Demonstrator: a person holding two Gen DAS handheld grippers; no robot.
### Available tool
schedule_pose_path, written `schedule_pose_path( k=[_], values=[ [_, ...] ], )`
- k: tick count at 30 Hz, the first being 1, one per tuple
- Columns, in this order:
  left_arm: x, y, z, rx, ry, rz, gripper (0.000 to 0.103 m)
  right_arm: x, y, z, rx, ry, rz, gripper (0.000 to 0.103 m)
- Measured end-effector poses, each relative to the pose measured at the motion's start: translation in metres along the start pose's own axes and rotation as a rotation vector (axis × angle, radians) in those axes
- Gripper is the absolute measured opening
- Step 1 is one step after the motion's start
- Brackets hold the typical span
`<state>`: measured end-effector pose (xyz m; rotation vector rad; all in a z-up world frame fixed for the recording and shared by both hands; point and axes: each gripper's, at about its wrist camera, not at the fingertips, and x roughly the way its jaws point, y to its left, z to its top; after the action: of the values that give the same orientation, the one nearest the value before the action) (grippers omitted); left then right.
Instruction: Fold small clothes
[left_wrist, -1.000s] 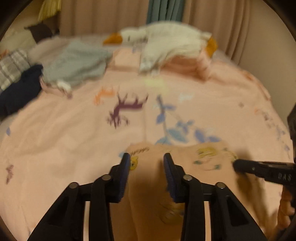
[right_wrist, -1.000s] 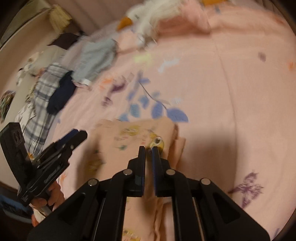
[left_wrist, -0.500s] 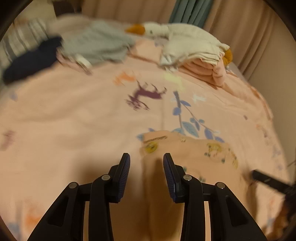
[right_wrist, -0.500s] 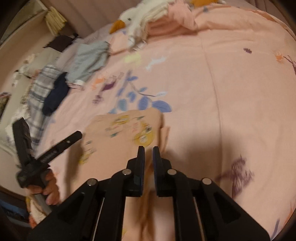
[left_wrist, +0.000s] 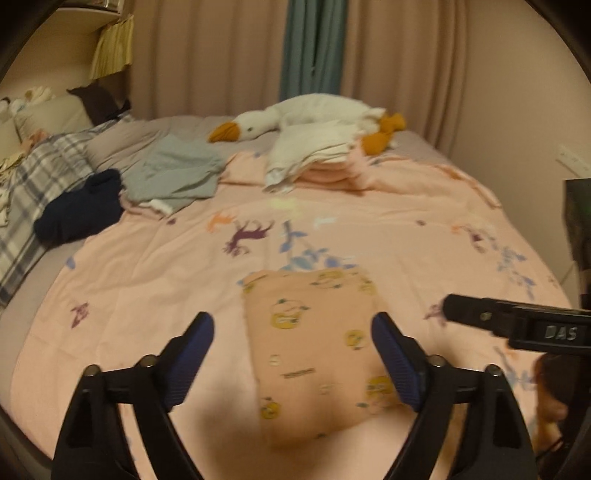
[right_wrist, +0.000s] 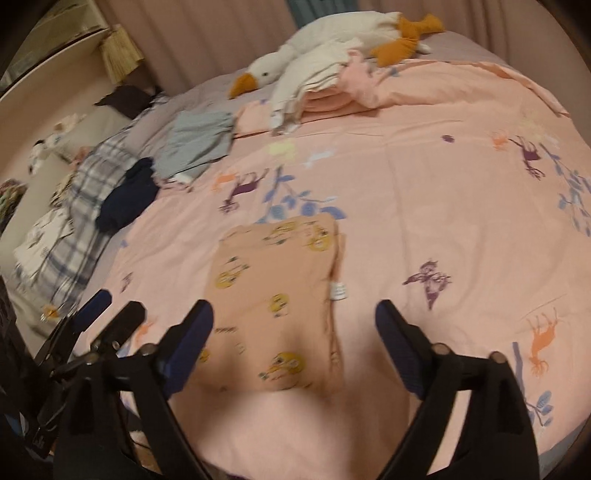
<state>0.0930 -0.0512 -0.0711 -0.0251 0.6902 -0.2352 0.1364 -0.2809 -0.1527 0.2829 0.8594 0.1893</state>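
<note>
At the centre of your left wrist view lies a peach garment (left_wrist: 317, 343) printed with yellow round faces. Under it spreads a pink bedspread (left_wrist: 147, 280) scattered with purple, blue and orange animal and leaf prints. In the upper middle you see a white plush goose (left_wrist: 306, 114) with an orange beak and feet. To the left sit a grey-blue garment (left_wrist: 173, 173), a navy garment (left_wrist: 79, 212) and a grey plaid cloth (left_wrist: 33, 177). Behind them hang beige curtains (left_wrist: 207, 55) split by a teal strip.
</note>
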Motion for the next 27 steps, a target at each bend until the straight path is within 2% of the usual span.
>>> schedule_pose_path(
  k=[3, 10, 16, 18, 23, 27],
  values=[
    [-0.004, -0.002, 0.003, 0.001, -0.006, 0.015, 0.101, -0.01, 0.0, 0.0, 0.028, -0.021, -0.017, 0.1],
    [-0.027, -0.001, 0.009, -0.044, -0.019, -0.024, 0.101, -0.043, 0.003, -0.006, 0.073, -0.058, -0.037, 0.103],
    [-0.041, 0.0, 0.009, -0.095, -0.029, -0.075, 0.102, -0.059, 0.023, -0.017, -0.033, -0.102, -0.103, 0.103],
    [-0.044, -0.001, 0.009, -0.088, -0.035, -0.064, 0.102, -0.063, 0.026, -0.019, -0.053, -0.116, -0.106, 0.103],
    [-0.052, 0.002, 0.009, -0.11, -0.069, -0.065, 0.102, -0.06, 0.023, -0.018, -0.053, -0.089, -0.09, 0.103],
    [-0.054, 0.011, 0.009, -0.137, -0.072, -0.009, 0.102, -0.062, 0.025, -0.02, -0.054, -0.1, -0.104, 0.103]
  ],
)
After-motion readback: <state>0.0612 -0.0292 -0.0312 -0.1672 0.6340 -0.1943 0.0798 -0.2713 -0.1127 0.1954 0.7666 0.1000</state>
